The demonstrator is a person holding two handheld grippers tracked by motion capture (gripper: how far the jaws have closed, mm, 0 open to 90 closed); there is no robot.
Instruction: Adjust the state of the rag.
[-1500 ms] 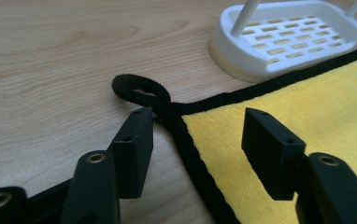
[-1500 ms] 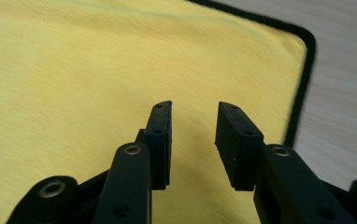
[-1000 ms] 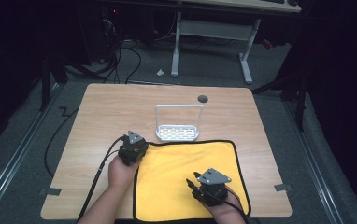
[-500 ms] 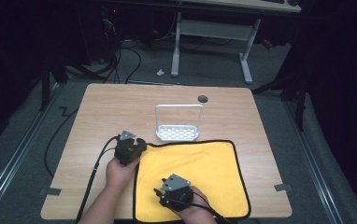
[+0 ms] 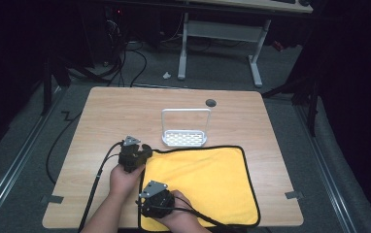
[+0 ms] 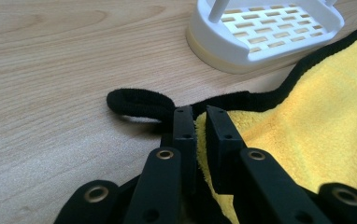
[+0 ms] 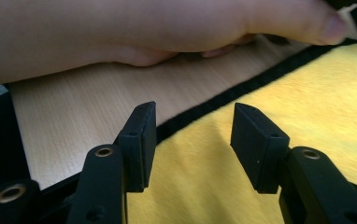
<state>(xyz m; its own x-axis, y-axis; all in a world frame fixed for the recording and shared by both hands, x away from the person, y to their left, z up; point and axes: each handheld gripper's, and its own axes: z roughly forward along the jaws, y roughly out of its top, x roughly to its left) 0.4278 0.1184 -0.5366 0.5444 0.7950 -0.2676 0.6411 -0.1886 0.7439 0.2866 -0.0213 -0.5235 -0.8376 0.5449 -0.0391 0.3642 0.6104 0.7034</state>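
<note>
Clearly the yellow cloth (image 5: 200, 182) is a soft, light thing: a plush towel with a black sewn hem, lying flat on the near right part of the wooden counter (image 5: 101, 116), its far edge just in front of the white rack (image 5: 185, 130). It looks limp enough to sag and fold wherever it is lifted, so the corners and the firmer hem are probably the best places to take hold. The left gripper (image 6: 197, 126) has its fingers drawn narrow on the far left corner, pinching the yellow pile and hem beside a small black hanging loop (image 6: 137, 102). The right gripper (image 7: 193, 135) sits low over the left hem nearer the person, its fingers wide and just now opening, cloth beneath them but nothing pinched.
</note>
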